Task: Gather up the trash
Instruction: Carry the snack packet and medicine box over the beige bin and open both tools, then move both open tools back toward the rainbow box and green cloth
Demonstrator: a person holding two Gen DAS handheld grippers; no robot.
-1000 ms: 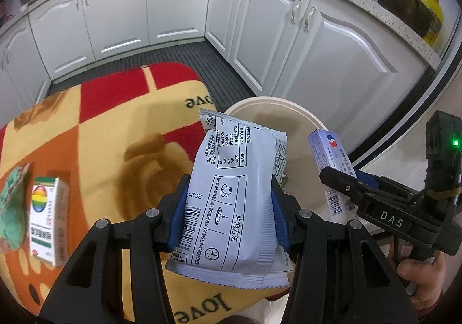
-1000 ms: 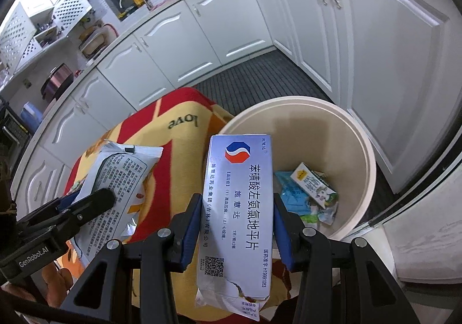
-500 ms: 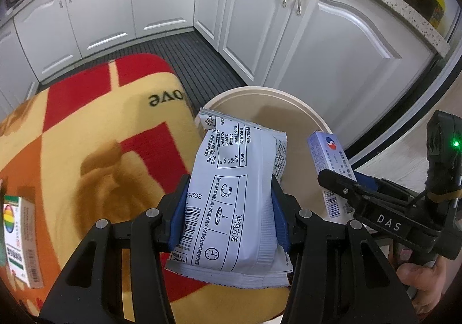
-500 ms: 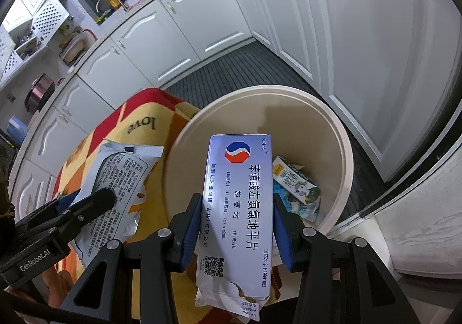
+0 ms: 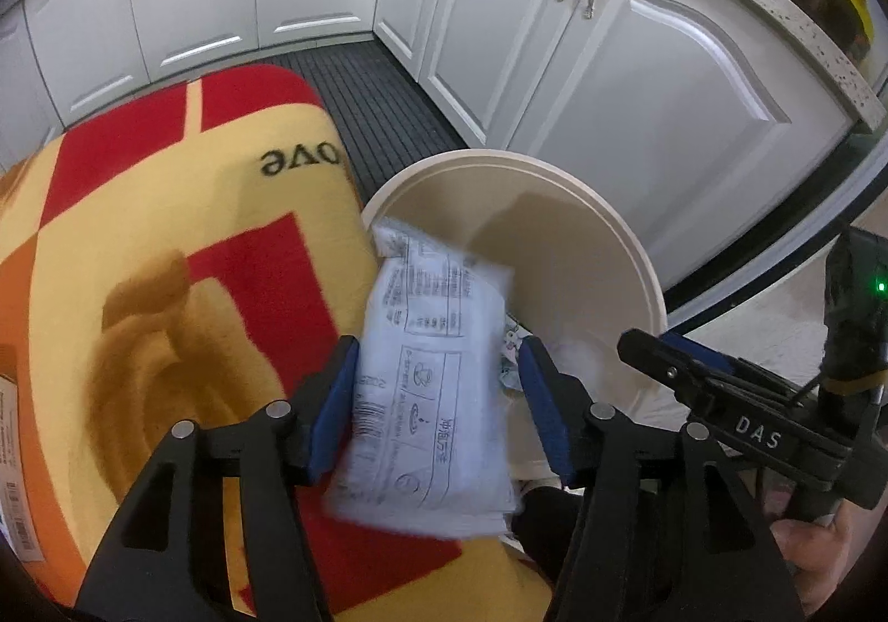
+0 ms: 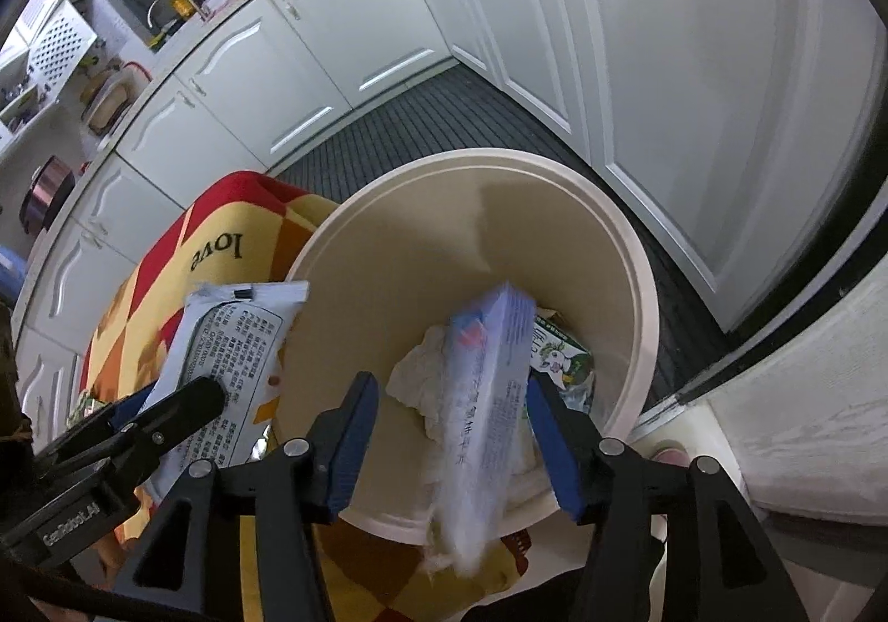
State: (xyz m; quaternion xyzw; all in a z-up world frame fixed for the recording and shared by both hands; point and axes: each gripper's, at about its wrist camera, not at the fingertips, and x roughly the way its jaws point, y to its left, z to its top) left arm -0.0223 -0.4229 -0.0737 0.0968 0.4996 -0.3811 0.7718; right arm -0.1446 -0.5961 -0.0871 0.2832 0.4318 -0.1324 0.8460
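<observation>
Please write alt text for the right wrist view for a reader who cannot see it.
The right gripper, jaws opening, releases a blurred medicine box over a beige bin already holding crumpled paper. At left, the left gripper holds a printed sachet.

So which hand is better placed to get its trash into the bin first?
Right. Its gripper is opening directly over the bin, the medicine box already slipping. The left gripper is opening too, but its sachet hangs over the rim.

Black left gripper [image 5: 438, 403], blue pads [image 5: 333, 408], silver screws, "DAS" marking
</observation>
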